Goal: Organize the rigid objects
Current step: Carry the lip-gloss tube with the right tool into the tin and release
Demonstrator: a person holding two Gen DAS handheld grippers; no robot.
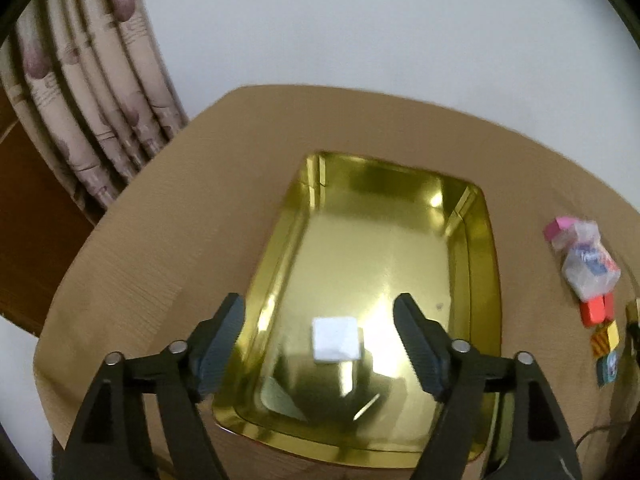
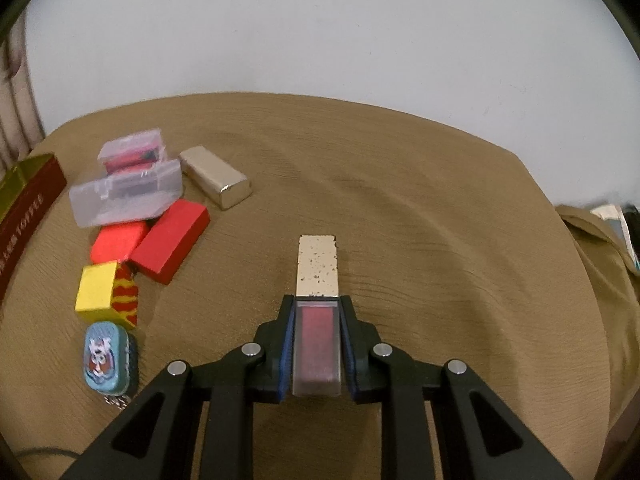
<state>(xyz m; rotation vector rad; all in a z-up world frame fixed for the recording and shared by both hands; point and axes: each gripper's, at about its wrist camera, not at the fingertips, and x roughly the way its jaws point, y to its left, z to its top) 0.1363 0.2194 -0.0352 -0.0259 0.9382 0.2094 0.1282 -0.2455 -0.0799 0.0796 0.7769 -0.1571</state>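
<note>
My left hand-held gripper (image 1: 320, 340) hung over the gold tray (image 1: 486, 280) with its jaws spread wide and nothing pinched between them. A small white block (image 1: 335, 339) lay on the tray's shiny floor, at the near end, between the two fingers in the left wrist view and apart from both pads. The tray sat on the table (image 1: 160, 240), which was covered in a tan cloth. A patterned curtain (image 1: 80, 100) hung beyond the table's far left corner.

My right hand-held gripper (image 2: 317, 344) was pressed together on a clear plastic case (image 2: 317, 344) with a dark red insert; the blue pads gripped its two long sides. Just beyond the case's far end I saw a pale speckled block (image 2: 318, 266); I could not tell whether it touched the case or lay on the cloth.

The rest of the objects waited in a loose cluster to the left in the right wrist view: two clear plastic boxes (image 2: 128, 192), one resting partly on the other, a silver metal block (image 2: 216, 180) just beside them, two red blocks (image 2: 170, 236) touching each other, a yellow block (image 2: 98, 292) with red-striped sides, and a small blue tin (image 2: 105, 358) with a printed lid nearest me. A dark red box edge (image 2: 28, 208) showed at the far left.
</note>
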